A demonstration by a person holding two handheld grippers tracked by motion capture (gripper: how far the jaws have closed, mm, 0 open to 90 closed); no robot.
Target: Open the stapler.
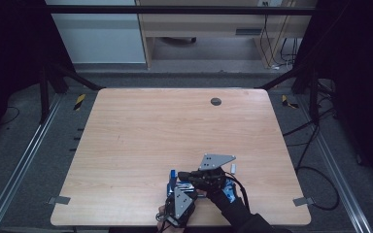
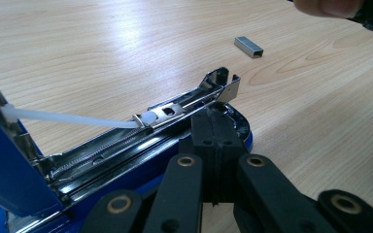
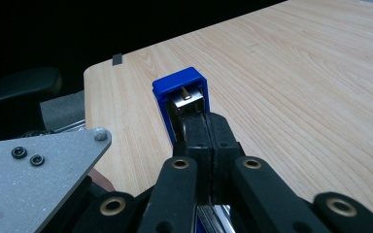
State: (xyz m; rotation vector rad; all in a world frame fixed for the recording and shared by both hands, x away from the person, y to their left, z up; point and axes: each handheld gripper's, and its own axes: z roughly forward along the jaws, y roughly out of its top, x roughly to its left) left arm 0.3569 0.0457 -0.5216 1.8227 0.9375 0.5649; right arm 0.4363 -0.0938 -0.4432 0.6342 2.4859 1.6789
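1. Two hand-held grippers are working close together at the near edge of a wooden table, where a blue stapler is lying opened up between them, as the high view shows.

2. Seen along the left gripper, both black jaws are pressing flat against each other with no gap, their tips sitting on the front end of the stapler's blue base, just beside the chrome staple channel.

3. Running to the left of those closed jaws, the channel is lying exposed, with its spring and a white plastic pusher rod stretching back towards the raised blue lid at the picture's left edge.

4. Resting apart on the bare wood beyond the stapler's nose, a small strip of staples is lying loose; in the high view it is sitting just right of the right gripper's grey plate.

5. Looking along the right gripper, its jaws are likewise standing shut against each other, tips touching the swung-up blue stapler lid, whose metal-lined open end is facing the camera directly above them.

6. Whether either pair of jaws is pinching a thin edge of the stapler cannot be told.
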